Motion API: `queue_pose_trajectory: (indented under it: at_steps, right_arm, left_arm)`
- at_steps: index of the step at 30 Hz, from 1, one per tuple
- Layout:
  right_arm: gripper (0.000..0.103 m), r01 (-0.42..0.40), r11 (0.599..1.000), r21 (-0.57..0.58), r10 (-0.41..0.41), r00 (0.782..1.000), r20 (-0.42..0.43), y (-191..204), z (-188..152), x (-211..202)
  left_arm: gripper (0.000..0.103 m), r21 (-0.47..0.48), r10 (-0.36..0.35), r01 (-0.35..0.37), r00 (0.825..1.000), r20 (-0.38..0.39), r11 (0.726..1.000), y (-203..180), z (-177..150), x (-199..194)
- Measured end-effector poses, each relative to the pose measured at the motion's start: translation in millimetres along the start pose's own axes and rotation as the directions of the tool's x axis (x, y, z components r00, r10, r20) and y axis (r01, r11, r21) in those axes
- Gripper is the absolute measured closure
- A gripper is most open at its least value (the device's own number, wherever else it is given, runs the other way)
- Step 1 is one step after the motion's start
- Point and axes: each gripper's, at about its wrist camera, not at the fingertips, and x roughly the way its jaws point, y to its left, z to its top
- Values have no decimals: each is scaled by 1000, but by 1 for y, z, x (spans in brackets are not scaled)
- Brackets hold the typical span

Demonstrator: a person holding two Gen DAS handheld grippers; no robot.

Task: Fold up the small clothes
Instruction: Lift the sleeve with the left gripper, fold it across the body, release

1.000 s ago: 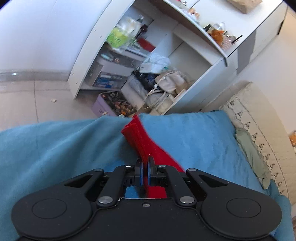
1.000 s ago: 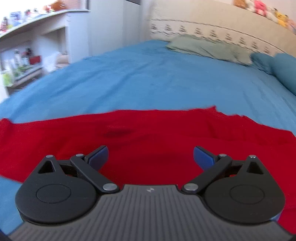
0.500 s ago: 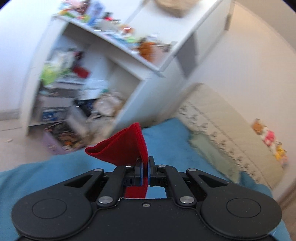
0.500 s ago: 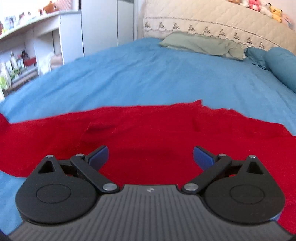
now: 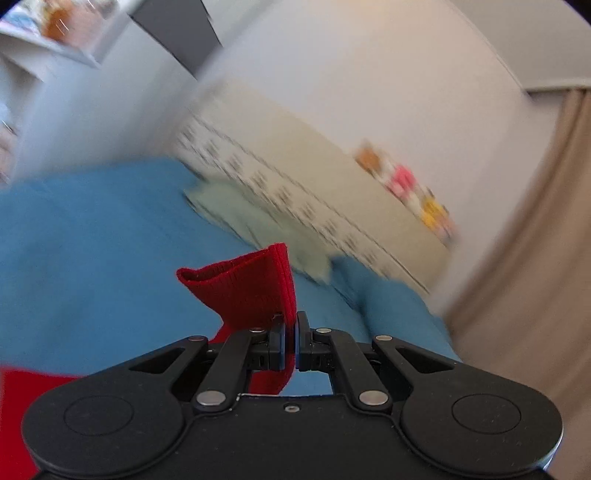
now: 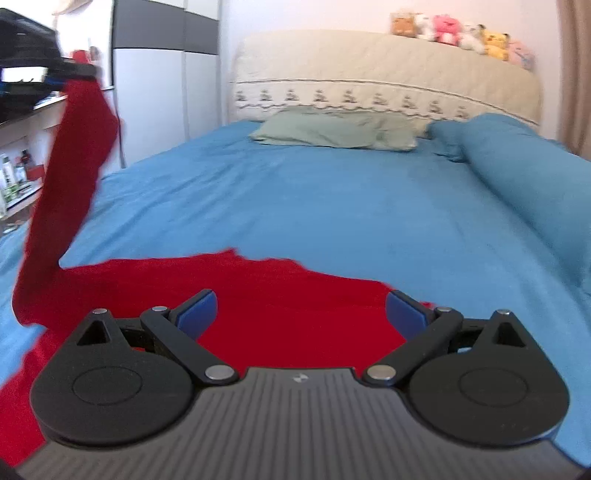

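Note:
A red knit garment lies on the blue bedsheet. My left gripper is shut on its ribbed sleeve cuff and holds it high above the bed. In the right wrist view the left gripper is at the upper left, with the red sleeve hanging from it down to the garment's body. My right gripper is open and empty, low over the garment's body, fingers on either side of red cloth.
A green pillow and a blue pillow lie at the head of the bed. A cream headboard carries plush toys. White shelves and a wardrobe stand on the left.
My left gripper has lifted the sleeve high and swung toward the headboard. My right gripper stays open over the garment, whose left part has risen off the bed.

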Motion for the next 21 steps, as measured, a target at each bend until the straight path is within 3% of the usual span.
queue_pose_trajectory:
  at_steps: [3,7,13,14,15,16,17,18,21]
  right_arm:
    - [0,29,1000,-3,-29,999,-16,-38,-14,-9]
    - [0,36,999,10,-35,998,-54,-70,-37,-13]
    - [0,30,999,22,-28,996,-84,-87,-61,-12]
    - [0,26,999,28,-23,996,-87,-89,-63,-12]
    - [0,25,999,35,-21,996,-90,-90,-63,-10]
    - [0,24,999,42,-20,996,-92,-91,-63,-8]
    - [0,22,999,46,-18,995,-94,-91,-64,-7]
    - [0,22,999,47,-17,995,-96,-91,-64,-6]
    - [0,8,999,47,-4,996,-88,-87,-60,-3]
  left_arm:
    - [99,30,-24,28,994,-103,999,-29,-52,44]
    - [99,111,-8,35,970,-242,993,-51,-118,89]
    - [99,201,38,31,942,-334,979,-55,-162,119]
    - [95,223,47,31,940,-338,974,-55,-165,119]
    - [79,247,57,30,939,-338,969,-57,-168,115]
    - [49,269,67,28,939,-337,963,-54,-168,109]
    - [37,290,76,22,943,-325,957,-54,-166,104]
    - [29,312,83,14,952,-295,950,-53,-163,96]
    - [27,349,108,-19,965,-239,937,-41,-146,74]
